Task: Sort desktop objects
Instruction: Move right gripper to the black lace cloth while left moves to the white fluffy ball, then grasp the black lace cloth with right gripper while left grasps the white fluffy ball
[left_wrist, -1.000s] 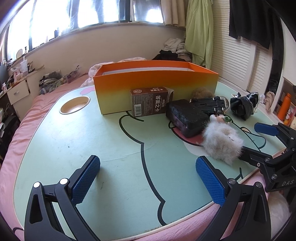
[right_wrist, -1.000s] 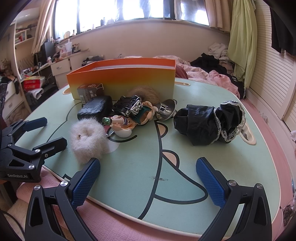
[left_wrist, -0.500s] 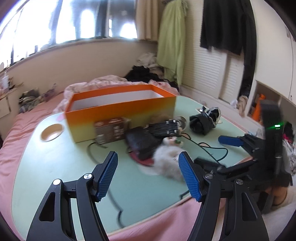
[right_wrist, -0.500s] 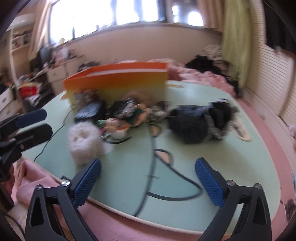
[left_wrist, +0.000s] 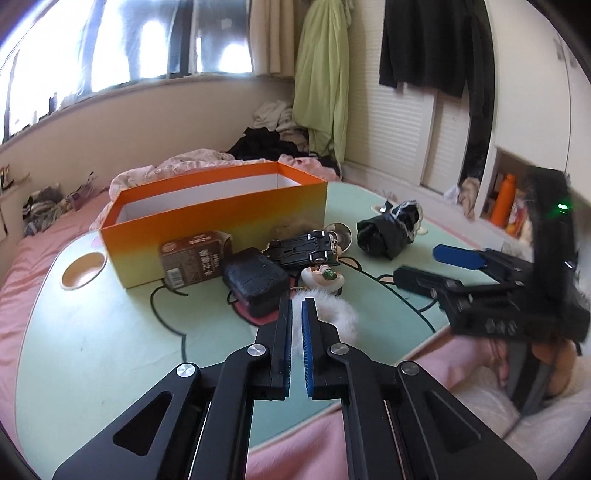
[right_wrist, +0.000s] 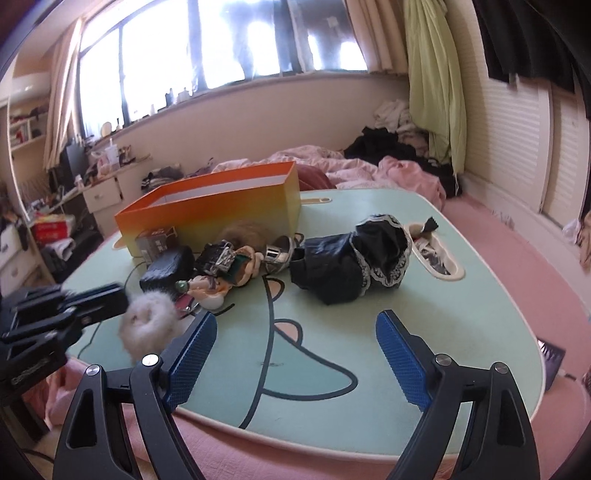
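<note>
Your left gripper (left_wrist: 296, 314) is clenched with nothing visibly between its pads, tips just at the near edge of the white fluffy pom-pom (left_wrist: 334, 312), so lifting now risks leaving it behind or dragging only loose fur. Your right gripper (right_wrist: 295, 345) stands released and empty. The pom-pom lies on the table (right_wrist: 461, 321) in front of the orange box (left_wrist: 221, 210), beyond the black pouch (left_wrist: 256, 282). It looks soft, round and light, easily nudged aside.
</note>
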